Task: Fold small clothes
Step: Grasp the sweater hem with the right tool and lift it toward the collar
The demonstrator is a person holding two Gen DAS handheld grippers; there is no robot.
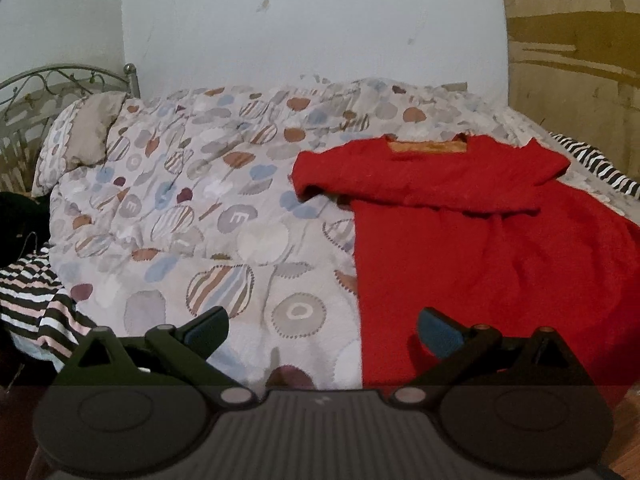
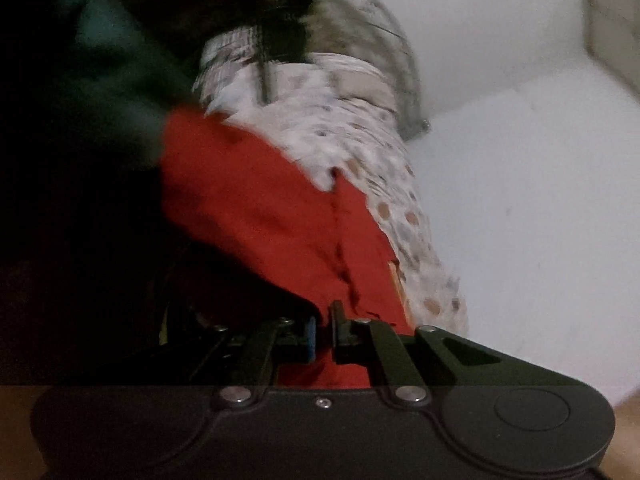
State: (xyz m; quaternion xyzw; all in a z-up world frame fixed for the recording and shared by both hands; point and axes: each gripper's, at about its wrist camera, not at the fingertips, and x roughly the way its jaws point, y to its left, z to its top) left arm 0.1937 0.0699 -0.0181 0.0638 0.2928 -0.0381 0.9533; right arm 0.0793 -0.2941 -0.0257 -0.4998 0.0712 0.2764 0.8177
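Note:
A red garment [image 1: 480, 240] lies spread on the right half of the bed, neckline toward the wall and one sleeve folded across its chest. My left gripper [image 1: 322, 330] hovers open over the near edge of the bed with nothing between its blue-padded fingers [image 1: 438, 336]; its right finger is above the garment's left edge. The right wrist view is blurred and tilted. There my right gripper [image 2: 323, 332] is shut on a fold of the red garment [image 2: 260, 208], which stretches away from the jaws toward the bed.
A patterned duvet [image 1: 200, 200] covers the bed, with a pillow [image 1: 80, 132] and a metal headboard [image 1: 40, 88] at the left. A striped garment [image 1: 36, 300] hangs off the near left corner. Zebra-striped cloth [image 1: 600, 164] lies at the far right.

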